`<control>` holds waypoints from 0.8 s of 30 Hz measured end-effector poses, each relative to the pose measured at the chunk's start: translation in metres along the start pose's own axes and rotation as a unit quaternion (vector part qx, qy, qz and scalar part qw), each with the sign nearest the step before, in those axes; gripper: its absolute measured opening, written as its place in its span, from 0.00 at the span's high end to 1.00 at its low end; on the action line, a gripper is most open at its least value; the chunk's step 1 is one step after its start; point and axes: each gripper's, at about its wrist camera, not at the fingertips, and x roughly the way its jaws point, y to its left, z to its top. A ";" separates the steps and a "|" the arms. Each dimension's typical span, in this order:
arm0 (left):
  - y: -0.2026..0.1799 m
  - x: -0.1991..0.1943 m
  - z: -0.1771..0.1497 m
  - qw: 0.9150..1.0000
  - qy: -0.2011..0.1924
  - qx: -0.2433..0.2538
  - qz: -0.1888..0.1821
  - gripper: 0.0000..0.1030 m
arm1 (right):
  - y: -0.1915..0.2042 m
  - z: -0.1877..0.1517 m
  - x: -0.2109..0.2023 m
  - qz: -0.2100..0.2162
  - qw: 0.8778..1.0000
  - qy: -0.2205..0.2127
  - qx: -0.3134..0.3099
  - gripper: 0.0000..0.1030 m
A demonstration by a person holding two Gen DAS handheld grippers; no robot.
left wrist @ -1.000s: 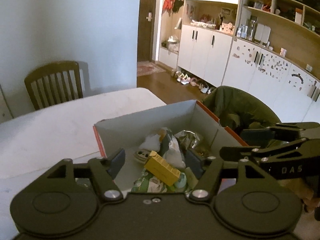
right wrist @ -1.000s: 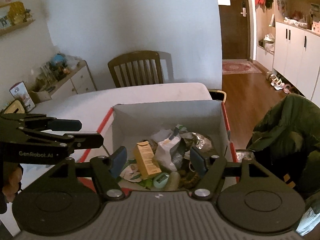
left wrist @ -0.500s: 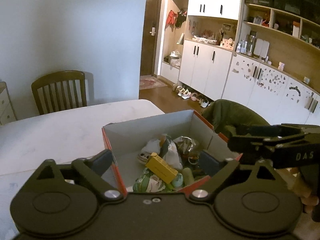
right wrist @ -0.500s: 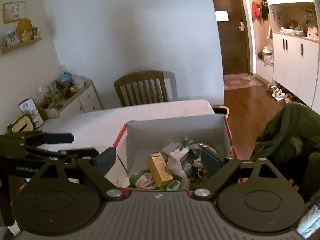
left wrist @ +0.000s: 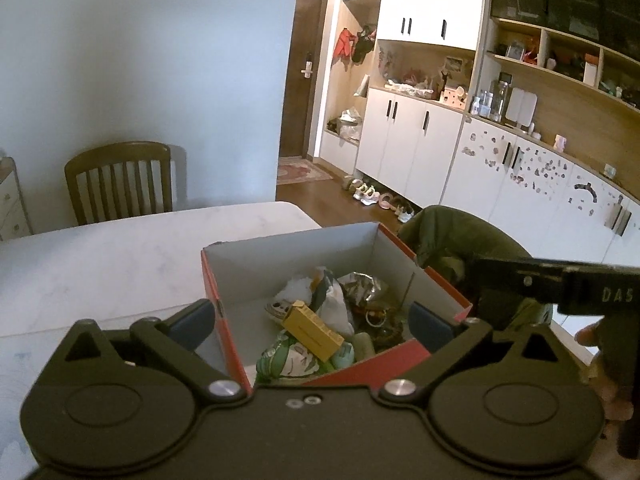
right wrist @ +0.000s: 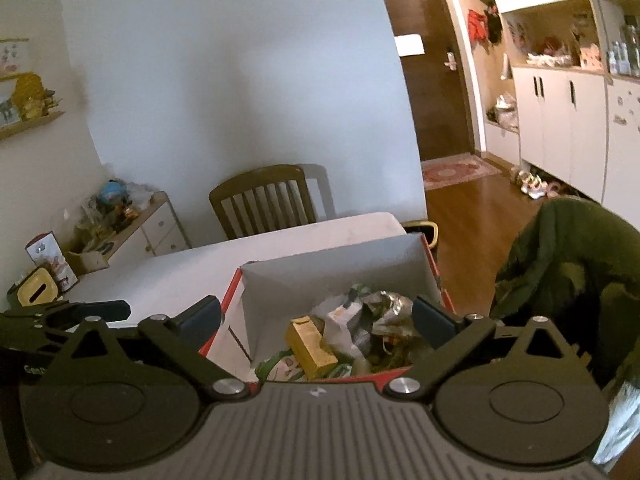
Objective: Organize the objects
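A red cardboard box with a white inside stands on the white table. In it lie a yellow carton, a green-and-white packet, a white bag and a crumpled foil wrapper. My left gripper hovers at the box's near edge, jaws opening wide, nothing pressed between them. My right gripper hangs over the same box and carton, its jaws also opening and holding nothing. Its fingers show at the right of the left wrist view.
A wooden chair stands at the table's far side. A green jacket hangs over a seat right of the box. A cluttered sideboard and a yellow tissue box are at the left. White cabinets line the right wall.
Both grippers' jaws spread from half width to wide. Both drew back from the box, so it looks smaller and farther. Nothing was picked up.
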 end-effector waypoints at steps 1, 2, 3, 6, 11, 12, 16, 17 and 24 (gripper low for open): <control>0.000 -0.001 0.000 1.000 -0.001 -0.001 0.001 0.00 | 0.000 -0.002 -0.001 -0.005 1.000 -0.001 0.003 0.01; -0.001 -0.002 0.000 1.000 -0.002 -0.002 0.003 0.00 | 0.001 -0.004 -0.003 -0.012 1.000 -0.003 0.005 0.01; -0.001 -0.003 0.000 1.000 -0.002 -0.003 0.003 0.00 | 0.001 -0.006 -0.005 -0.017 1.000 -0.005 0.006 0.01; 0.000 -0.003 -0.002 1.000 0.003 -0.010 0.003 0.00 | 0.003 -0.009 -0.011 -0.035 0.999 -0.016 0.006 0.01; -0.001 -0.003 -0.005 1.000 0.009 -0.018 0.002 0.00 | 0.009 -0.019 -0.022 -0.072 0.997 -0.033 0.004 0.01; -0.001 -0.002 -0.006 1.000 0.010 -0.019 0.002 0.00 | 0.011 -0.022 -0.024 -0.078 0.996 -0.038 0.004 0.01; -0.002 -0.003 -0.007 1.000 0.010 -0.023 0.005 0.00 | 0.014 -0.030 -0.028 -0.089 0.995 -0.037 0.018 0.01; -0.002 -0.004 -0.008 1.000 0.009 -0.024 0.006 0.00 | 0.016 -0.032 -0.029 -0.092 0.995 -0.036 0.015 0.01; -0.007 -0.009 -0.010 1.000 -0.001 -0.017 0.021 0.00 | 0.025 -0.033 -0.037 -0.102 0.993 -0.054 -0.008 0.01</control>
